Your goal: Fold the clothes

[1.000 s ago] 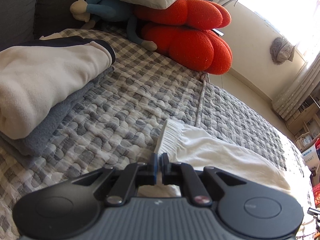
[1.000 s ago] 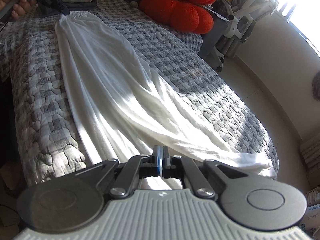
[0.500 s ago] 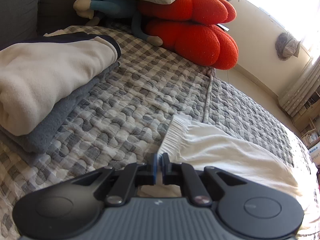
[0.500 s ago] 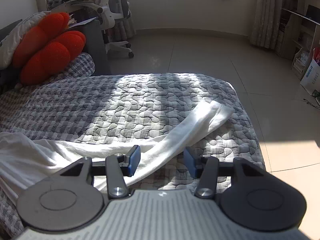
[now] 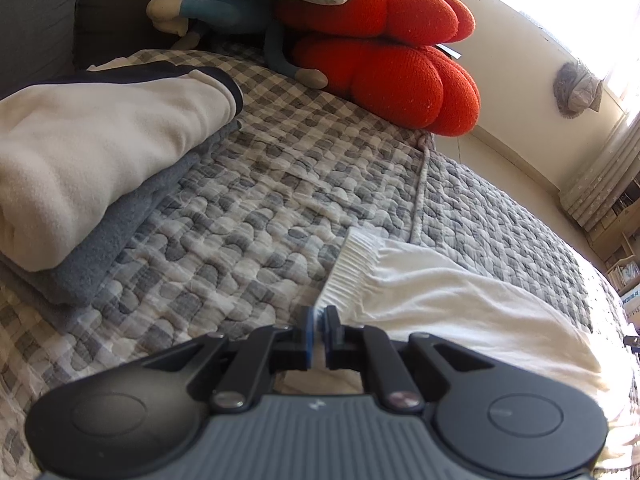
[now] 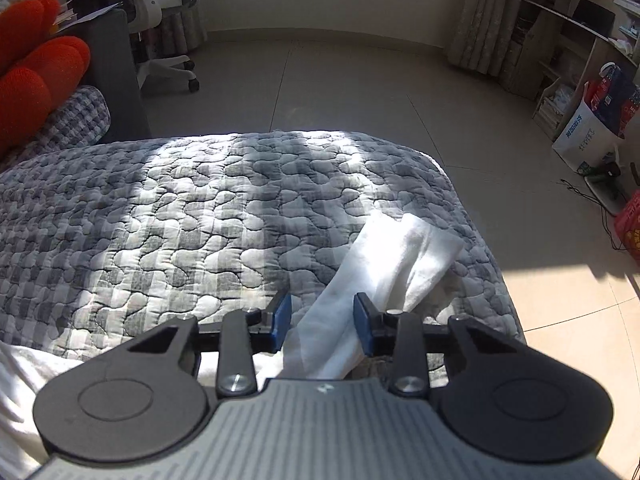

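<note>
White garment [image 5: 440, 292] waistband pinched by left gripper [image 5: 319, 334], right gripper [image 6: 322, 322] closing

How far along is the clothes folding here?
Done: a cream garment lies folded on a grey one on the bed. In hand: white trousers lie stretched out; the left tool is shut on their waistband, and the right tool, whose jaws have just been closing, stands open around a leg near its end. Left: no fold in the trousers shows yet.

white garment [image 6: 384, 264] middle hidden under hand-held gripper body, orange cushion [image 6: 28, 76] cropped at left edge
</note>
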### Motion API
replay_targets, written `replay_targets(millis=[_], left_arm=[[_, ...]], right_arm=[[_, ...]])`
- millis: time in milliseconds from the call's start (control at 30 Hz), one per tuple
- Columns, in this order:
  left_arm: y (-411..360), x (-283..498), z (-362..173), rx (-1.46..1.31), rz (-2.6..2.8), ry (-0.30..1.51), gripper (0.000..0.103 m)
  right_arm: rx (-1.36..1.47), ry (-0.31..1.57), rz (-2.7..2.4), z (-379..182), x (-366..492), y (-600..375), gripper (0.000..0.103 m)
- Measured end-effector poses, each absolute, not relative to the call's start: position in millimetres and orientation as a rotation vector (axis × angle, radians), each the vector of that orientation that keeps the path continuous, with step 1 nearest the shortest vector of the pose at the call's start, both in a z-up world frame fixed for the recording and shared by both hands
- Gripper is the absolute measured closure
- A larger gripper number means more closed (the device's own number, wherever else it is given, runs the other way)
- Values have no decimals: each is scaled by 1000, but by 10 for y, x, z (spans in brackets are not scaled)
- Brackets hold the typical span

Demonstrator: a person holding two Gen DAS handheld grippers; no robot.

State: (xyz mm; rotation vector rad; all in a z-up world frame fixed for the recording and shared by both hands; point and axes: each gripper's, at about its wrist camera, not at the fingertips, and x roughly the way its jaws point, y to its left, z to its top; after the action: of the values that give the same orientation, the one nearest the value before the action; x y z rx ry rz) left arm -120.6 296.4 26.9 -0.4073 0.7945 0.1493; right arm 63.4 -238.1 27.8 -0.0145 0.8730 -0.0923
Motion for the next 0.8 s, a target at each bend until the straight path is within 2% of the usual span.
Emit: replay_targets(millis=[100,167,200,367,800], left_arm=[[2959,-1193,267,-402,148,796,98],[2963,-1193,270,-403,145,795,98],[2968,-1195,271,-405,145,795,98],[2992,-1209,281,-412,144,787,98],[3010,-1235,293,-435,141,781,98]], right_arm=[[7,877,-105,239,671,-2446,67],[22,871,-111,247,663,-2491,94],[29,863,-115,270,645,-2517,101],[108,811,-124,472,401,-2764,101],[460,765,-142,550,-425,-3484,101]])
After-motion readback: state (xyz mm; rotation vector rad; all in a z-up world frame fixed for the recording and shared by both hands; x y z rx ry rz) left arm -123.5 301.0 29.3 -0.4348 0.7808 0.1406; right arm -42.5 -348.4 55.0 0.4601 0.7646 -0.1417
